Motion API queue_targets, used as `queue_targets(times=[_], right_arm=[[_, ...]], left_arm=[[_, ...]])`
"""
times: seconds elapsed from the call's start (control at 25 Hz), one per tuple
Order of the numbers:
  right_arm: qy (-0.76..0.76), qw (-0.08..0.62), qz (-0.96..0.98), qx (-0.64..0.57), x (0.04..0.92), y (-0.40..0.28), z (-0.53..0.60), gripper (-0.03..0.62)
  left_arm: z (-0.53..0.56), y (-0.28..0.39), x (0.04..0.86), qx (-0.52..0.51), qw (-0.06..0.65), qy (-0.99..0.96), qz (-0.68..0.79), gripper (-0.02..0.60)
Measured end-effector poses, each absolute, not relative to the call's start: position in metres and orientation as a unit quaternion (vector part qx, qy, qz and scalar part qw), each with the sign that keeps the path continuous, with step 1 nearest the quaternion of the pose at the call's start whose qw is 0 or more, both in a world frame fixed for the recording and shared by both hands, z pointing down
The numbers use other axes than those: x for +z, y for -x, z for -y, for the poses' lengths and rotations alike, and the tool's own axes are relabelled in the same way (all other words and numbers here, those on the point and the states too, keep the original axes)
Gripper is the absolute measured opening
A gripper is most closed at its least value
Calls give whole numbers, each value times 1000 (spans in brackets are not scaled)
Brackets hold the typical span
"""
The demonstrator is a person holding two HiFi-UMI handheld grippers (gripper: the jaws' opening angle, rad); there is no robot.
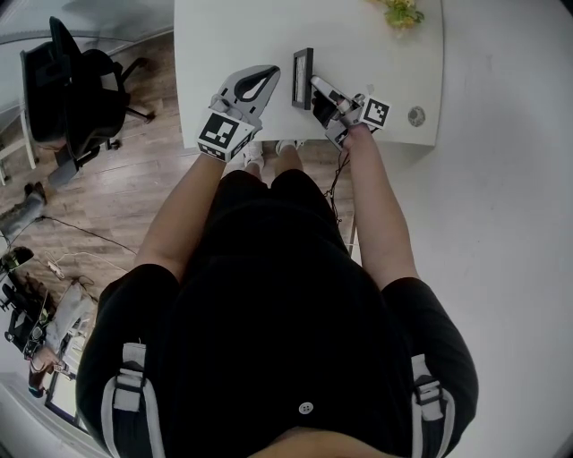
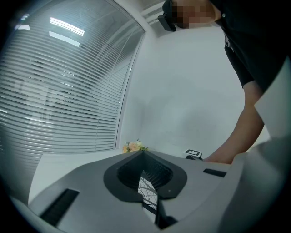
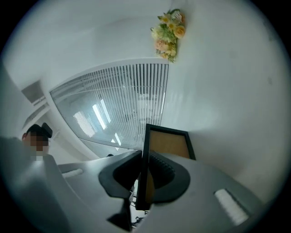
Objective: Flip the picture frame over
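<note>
The picture frame (image 1: 303,79) stands on edge on the white table (image 1: 224,36), seen from above as a thin black bar. My right gripper (image 1: 316,84) is shut on the frame's near end. In the right gripper view the frame's black edge runs between the pads of my right gripper (image 3: 145,155), and the frame's brown back (image 3: 170,143) faces right. My left gripper (image 1: 269,73) lies just left of the frame, jaws shut with nothing in them. Through a slit under the tips of my left gripper (image 2: 143,154) a strip of the frame's black-and-white picture (image 2: 148,193) shows.
A small bunch of flowers (image 1: 403,11) lies at the table's far right. A round grey fitting (image 1: 416,115) sits near the table's right front corner. A black office chair (image 1: 76,94) stands on the wooden floor to the left. Window blinds (image 2: 59,104) lie beyond the table.
</note>
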State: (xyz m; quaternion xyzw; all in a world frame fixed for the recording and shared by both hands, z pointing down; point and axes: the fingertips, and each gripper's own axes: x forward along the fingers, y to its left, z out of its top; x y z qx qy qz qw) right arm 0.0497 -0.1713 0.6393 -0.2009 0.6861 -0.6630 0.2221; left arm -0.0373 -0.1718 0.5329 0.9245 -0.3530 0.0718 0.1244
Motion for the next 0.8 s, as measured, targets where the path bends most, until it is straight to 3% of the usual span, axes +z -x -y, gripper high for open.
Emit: queue_targets(times=[0.28,0.8], right_arm=[[245,179,-705,-641,641,-66,174,58],[281,163,-707,-628,641,-79,179,58]], left_arm=[[170,35,529,78,122,-927,346,6],[174,36,513,65,109,-929,347,6]])
